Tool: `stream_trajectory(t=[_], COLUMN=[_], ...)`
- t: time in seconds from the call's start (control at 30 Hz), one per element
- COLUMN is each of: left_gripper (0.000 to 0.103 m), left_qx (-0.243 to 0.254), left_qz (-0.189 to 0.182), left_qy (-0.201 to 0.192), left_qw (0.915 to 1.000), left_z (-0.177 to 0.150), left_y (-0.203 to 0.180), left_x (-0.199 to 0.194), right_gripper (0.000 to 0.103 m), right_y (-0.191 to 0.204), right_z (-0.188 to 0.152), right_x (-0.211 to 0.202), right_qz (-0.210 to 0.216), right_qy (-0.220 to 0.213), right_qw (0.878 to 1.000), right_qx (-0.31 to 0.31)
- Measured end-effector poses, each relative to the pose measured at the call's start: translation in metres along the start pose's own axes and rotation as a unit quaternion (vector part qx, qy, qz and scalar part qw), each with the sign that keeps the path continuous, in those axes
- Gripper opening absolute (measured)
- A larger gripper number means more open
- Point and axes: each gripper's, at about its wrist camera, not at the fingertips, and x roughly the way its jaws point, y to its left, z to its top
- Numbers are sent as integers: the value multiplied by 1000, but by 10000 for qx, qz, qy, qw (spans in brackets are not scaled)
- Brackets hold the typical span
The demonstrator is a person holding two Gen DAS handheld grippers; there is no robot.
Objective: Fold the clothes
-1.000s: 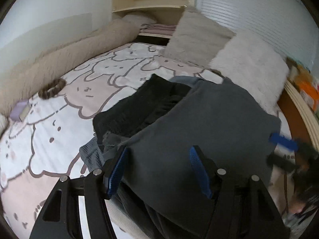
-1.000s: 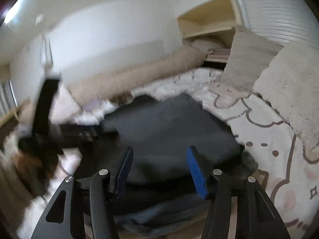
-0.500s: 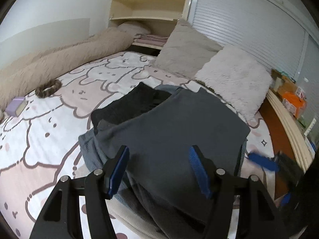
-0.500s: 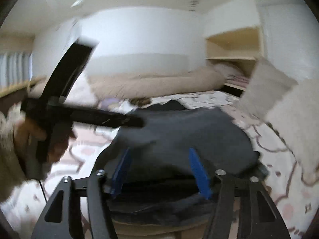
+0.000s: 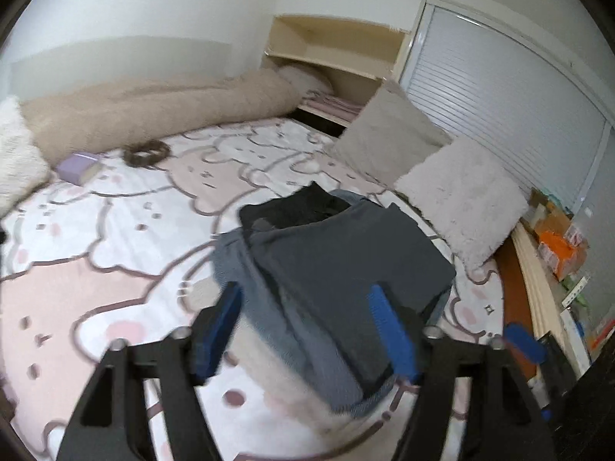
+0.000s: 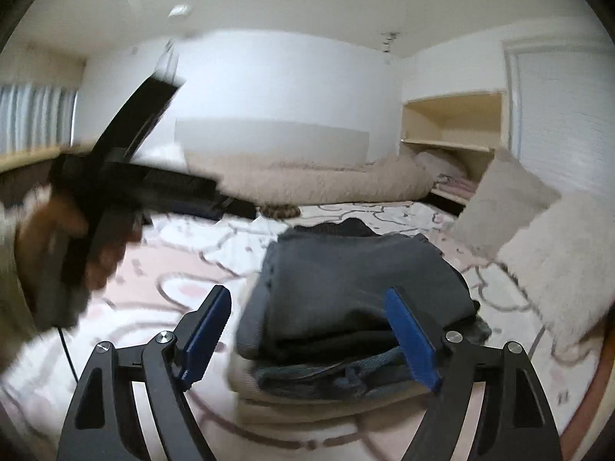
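Observation:
A stack of folded clothes lies on the bed, with a dark grey garment (image 5: pixel 346 253) on top, a blue one (image 5: pixel 265 307) under it and a black one (image 5: pixel 296 207) at the far end. The stack also shows in the right wrist view (image 6: pixel 357 288), resting on a cream folded piece (image 6: pixel 307 407). My left gripper (image 5: pixel 307 334) is open and empty, above the stack's near side. My right gripper (image 6: pixel 311 334) is open and empty, just in front of the stack. The left gripper also shows blurred in the right wrist view (image 6: pixel 127 184), held in a hand.
The bed has a pink and white cartoon sheet (image 5: pixel 96 253). A beige rolled blanket (image 5: pixel 153 111) lies along the far wall. Two pillows (image 5: pixel 461 196) lean by the window blinds. A purple box (image 5: pixel 78 167) and a brown ring (image 5: pixel 148 151) lie on the sheet. A cluttered ledge (image 5: pixel 557 246) runs on the right.
Both grippers have pulled back and up from the stack. The grey garment, earlier right under the left fingers, now lies flat on the stack, farther off.

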Motion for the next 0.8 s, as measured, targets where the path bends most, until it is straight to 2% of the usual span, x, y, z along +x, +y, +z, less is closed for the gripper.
stream_trajectory(t=[0.07, 0.1, 0.17, 0.27, 0.4, 0.57, 0.8], left_gripper=[98, 100, 103, 103, 103, 103, 103], left_qx=[68, 100, 139, 134, -35, -410, -445], left_qz=[283, 351, 467, 615, 1017, 1146, 1347], left_qy=[-134, -219, -328, -364, -452, -661, -724], left_qw=[9995, 9991, 9983, 9974, 9938, 9904, 9872], left_z=[-10, -16, -27, -41, -63, -94, -121], left_y=[-3, -5, -7, -12, -14, -14, -22], left_x=[-24, -37, -57, -82, -109, -139, -172], right_gripper=[101, 101, 102, 103, 103, 103, 103], right_y=[7, 13, 18, 23, 28, 30, 36], right_z=[4, 6, 8, 11, 10, 15, 17], right_x=[-8, -8, -11, -21, -42, -57, -74], right_qz=[-257, -462, -557, -426, -578, -582, -691], right_qy=[422, 701, 959, 1040, 884, 883, 936], right_qw=[9987, 9965, 9938, 9937, 9944, 9944, 9932], right_qx=[105, 50, 8, 41, -16, 58, -7])
